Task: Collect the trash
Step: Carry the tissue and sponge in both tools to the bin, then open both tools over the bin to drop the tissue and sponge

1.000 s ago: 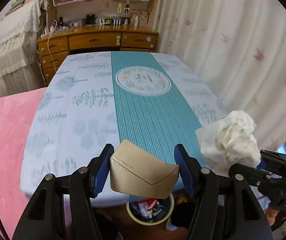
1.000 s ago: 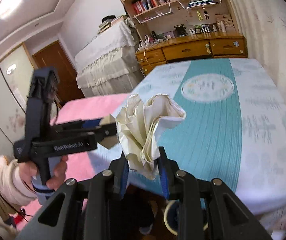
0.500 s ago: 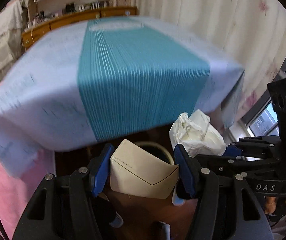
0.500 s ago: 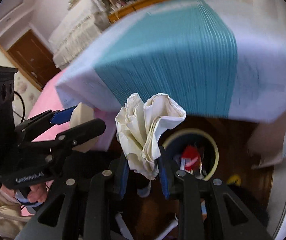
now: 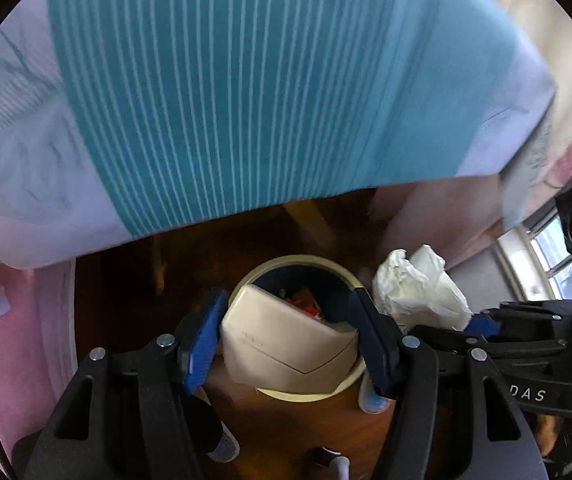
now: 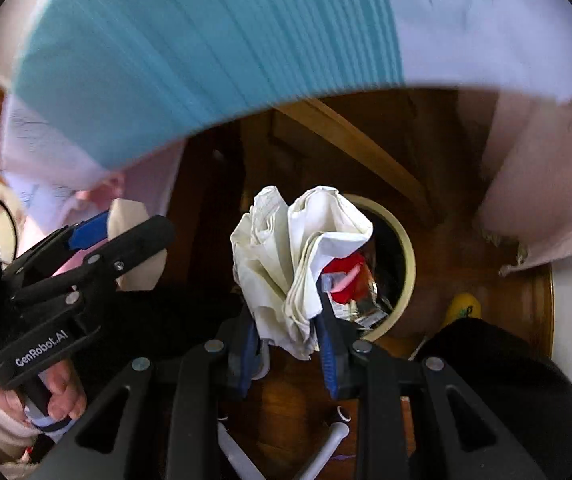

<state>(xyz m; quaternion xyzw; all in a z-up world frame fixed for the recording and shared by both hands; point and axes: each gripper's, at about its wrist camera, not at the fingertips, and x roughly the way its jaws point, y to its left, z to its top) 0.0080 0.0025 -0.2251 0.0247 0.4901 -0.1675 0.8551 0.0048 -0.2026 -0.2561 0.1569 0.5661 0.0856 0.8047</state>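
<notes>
Hovering just above the round trash bin (image 5: 276, 266) on the wooden floor (image 6: 466, 264), below the table edge with its teal-striped cloth (image 5: 246, 100). Left tool (image 5: 286, 330) clamping a cream paper cup (image 5: 286, 346) directly over the bin opening. Right tool (image 6: 286, 330) pinching crumpled white paper (image 6: 298, 248) beside the bin rim, red wrappers (image 6: 344, 268) lying inside.

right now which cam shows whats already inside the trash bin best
The right wrist view. The bin lies open beyond the crumpled paper, with red wrappers and foil visible inside. In the left wrist view the bin sits mostly behind the beige carton in the left gripper; only a sliver of red shows.
</notes>
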